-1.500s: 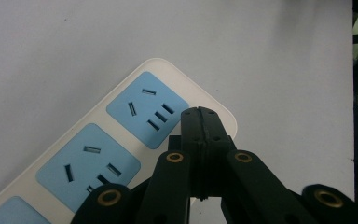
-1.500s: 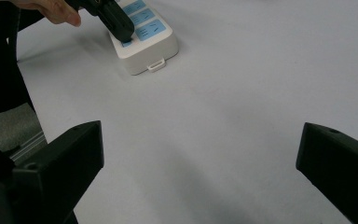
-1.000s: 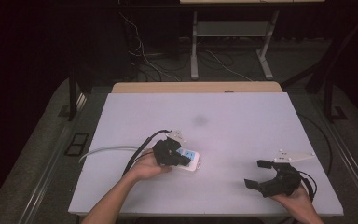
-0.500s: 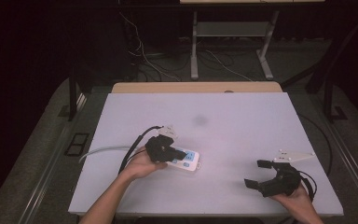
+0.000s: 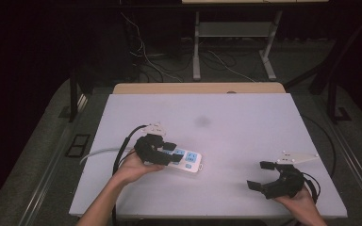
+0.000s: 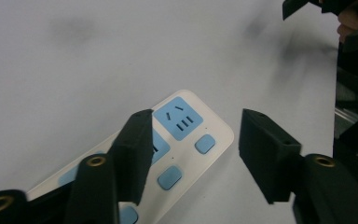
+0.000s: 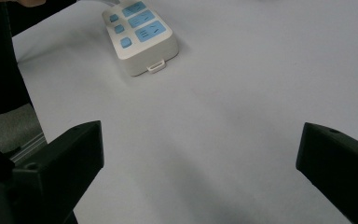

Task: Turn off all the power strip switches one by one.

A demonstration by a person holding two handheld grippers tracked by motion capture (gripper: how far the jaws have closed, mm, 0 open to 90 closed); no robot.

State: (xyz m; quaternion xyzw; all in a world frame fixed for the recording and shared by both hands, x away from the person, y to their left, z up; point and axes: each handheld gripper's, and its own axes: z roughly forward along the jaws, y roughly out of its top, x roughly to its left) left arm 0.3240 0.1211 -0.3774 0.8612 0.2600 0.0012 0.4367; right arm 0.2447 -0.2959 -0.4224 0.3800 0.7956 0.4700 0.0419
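Observation:
A white power strip with blue sockets lies flat on the white table, left of the middle. My left gripper hovers over the strip's left part. Its jaws have just been opening and now stand apart. In the left gripper view, one pad hangs above the power strip and the other above bare table, so my left gripper presses on nothing. My right gripper rests open near the front right. From the right gripper view, the power strip lies far ahead of my right gripper, which holds nothing.
The strip's pale cable runs off toward the table's left edge, beside the left gripper's black cable. A wooden board lines the far edge. Behind it are desk legs and loose wires on the dark floor.
The left gripper has slid left along the strip, risen a little, and its jaws have opened. The strip stays flat on the table. The right gripper has kept still.

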